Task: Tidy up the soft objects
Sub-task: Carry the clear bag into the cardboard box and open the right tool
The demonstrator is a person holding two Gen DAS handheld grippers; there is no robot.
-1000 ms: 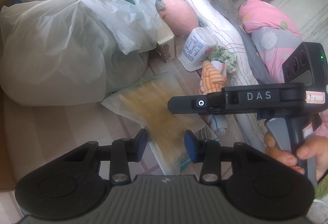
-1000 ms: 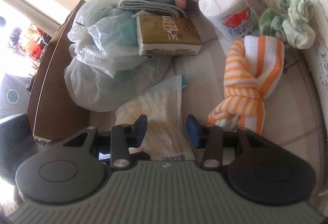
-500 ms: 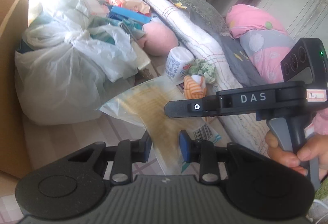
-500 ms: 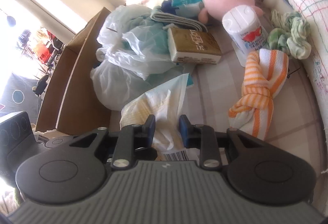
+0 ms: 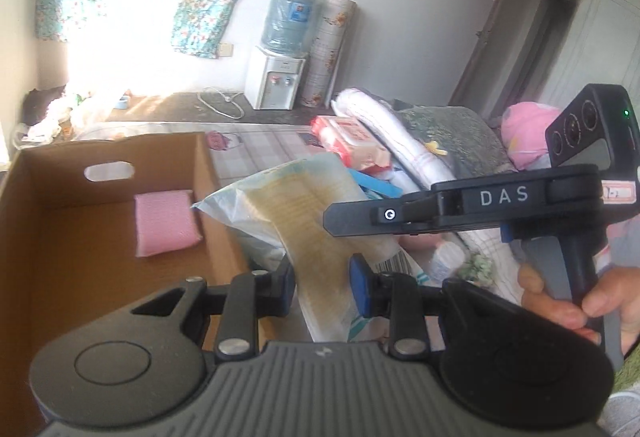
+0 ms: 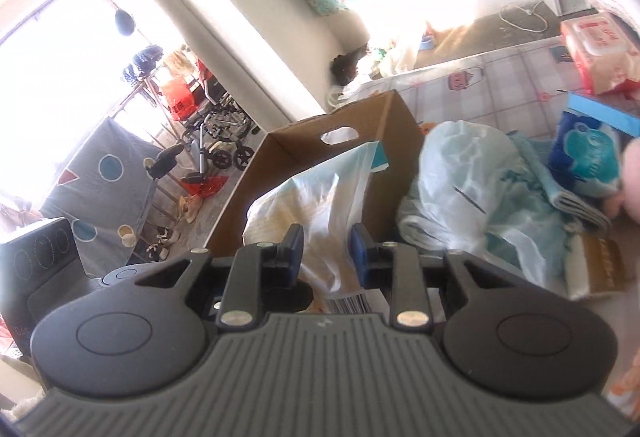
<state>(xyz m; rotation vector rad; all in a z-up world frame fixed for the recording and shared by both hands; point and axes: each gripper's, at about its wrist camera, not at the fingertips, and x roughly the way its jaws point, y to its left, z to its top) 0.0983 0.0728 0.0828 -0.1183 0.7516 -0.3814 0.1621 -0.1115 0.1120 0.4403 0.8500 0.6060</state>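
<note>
Left gripper [image 5: 322, 283] clamped on the clear plastic packet [image 5: 320, 213], right gripper [image 6: 325, 251] pinched on the same packet [image 6: 320, 205], both pairs of jaws nearly together. Held aloft beside the open cardboard box [image 5: 100, 237], pink sponge [image 5: 166, 221] inside.

Black hand-held gripper [image 5: 322, 283] with blue pads [image 5: 357, 287] (marked "DAS").

Free: cardboard box [image 5: 100, 237] interior, open-topped, floor bare save one pink sponge [image 5: 166, 221] at its far wall. Blocking: box's near wall [image 6: 394, 141] ahead of my claws; tied plastic bag [image 6: 472, 181] heaped just right.
</note>
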